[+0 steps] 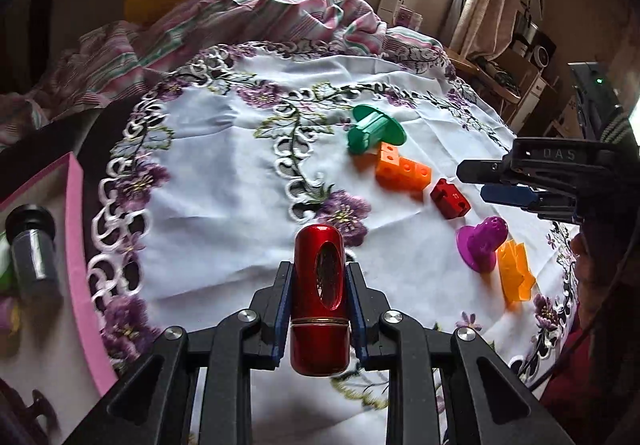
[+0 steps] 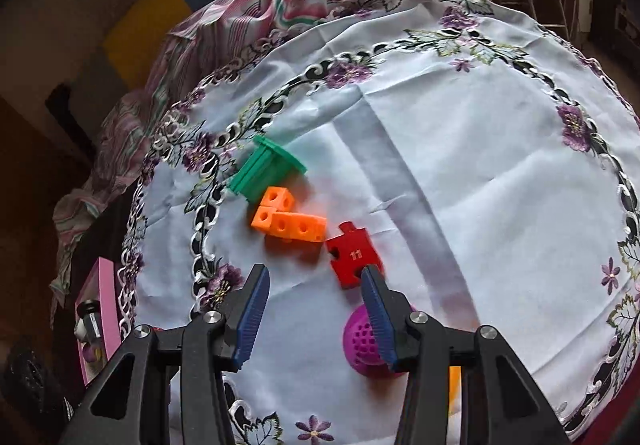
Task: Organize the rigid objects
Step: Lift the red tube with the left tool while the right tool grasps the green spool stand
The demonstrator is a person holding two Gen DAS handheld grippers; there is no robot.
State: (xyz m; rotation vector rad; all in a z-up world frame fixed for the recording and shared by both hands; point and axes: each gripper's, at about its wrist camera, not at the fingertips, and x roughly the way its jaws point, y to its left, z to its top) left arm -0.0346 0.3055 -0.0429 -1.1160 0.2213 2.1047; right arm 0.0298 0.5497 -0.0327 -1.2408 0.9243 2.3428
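The left gripper (image 1: pixel 319 297) is clenched on a red metal cylinder (image 1: pixel 319 297), which stands upright between its blue pads at bottom centre of the left wrist view. At the left edge of that frame sits a pink box (image 1: pixel 76 229), already holding a dark cylinder (image 1: pixel 30 245). The step in hand looks like carrying the red cylinder to that box; next it calls for a swing toward the left edge, then a release once it is over the box's floor and clear of the dark cylinder.

The right gripper (image 2: pixel 316 309) is released, with nothing between its pads. It hangs over the embroidered white cloth (image 2: pixel 460 165) on the tabletop, its right pad above a purple dome piece (image 2: pixel 362 345). Just beyond lie a red puzzle block (image 2: pixel 352 255), orange linked cubes (image 2: pixel 292 221) and a green spool (image 2: pixel 264 169), in a loose line toward the upper left. These still wait to be sorted.
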